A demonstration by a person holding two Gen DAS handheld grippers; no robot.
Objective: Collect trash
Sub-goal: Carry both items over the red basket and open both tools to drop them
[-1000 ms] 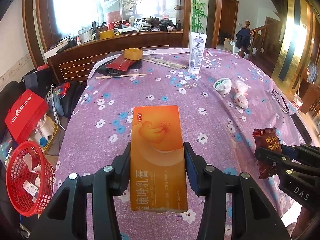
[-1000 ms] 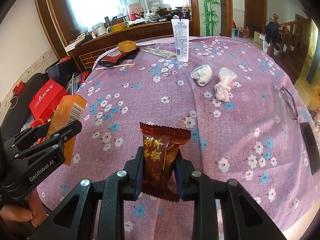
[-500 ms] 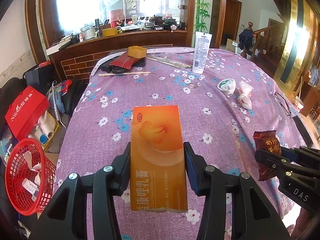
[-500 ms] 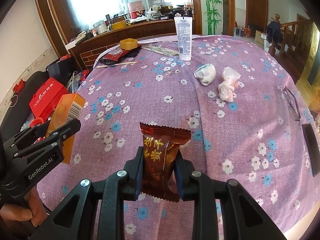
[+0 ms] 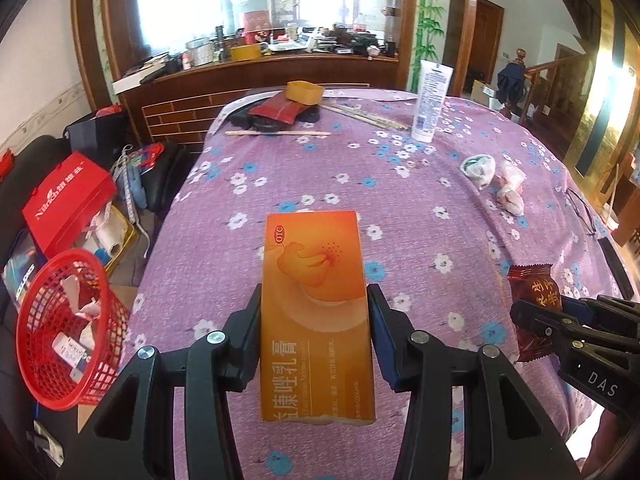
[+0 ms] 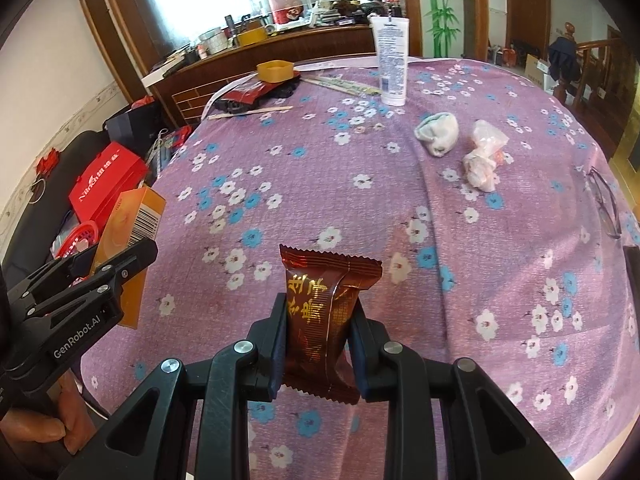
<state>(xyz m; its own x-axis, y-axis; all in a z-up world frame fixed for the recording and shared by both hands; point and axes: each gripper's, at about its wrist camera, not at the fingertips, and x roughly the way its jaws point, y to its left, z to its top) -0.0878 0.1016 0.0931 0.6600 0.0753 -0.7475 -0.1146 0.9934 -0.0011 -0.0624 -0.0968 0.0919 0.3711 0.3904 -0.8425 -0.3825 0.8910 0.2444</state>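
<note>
Two hand-held grippers are loaded: left [image 5: 314, 320] clamps the box [image 5: 316, 312], right [image 6: 320, 328] the wrapper [image 6: 322, 312]. The basket [image 5: 60, 332] sits lower left of the left view, nearer the left one.

Left gripper [image 5: 315, 320]: matte black plastic arms, silver screw heads, blue pads inside fingertips [image 5: 381, 332]. White "GenRobot.AI" lettering seen on its side at lower left of right wrist view, bare skin below (fingers, nail visible). Right gripper [image 6: 320, 320]: same black build, silver screws; "DAS" printed in white.
</note>
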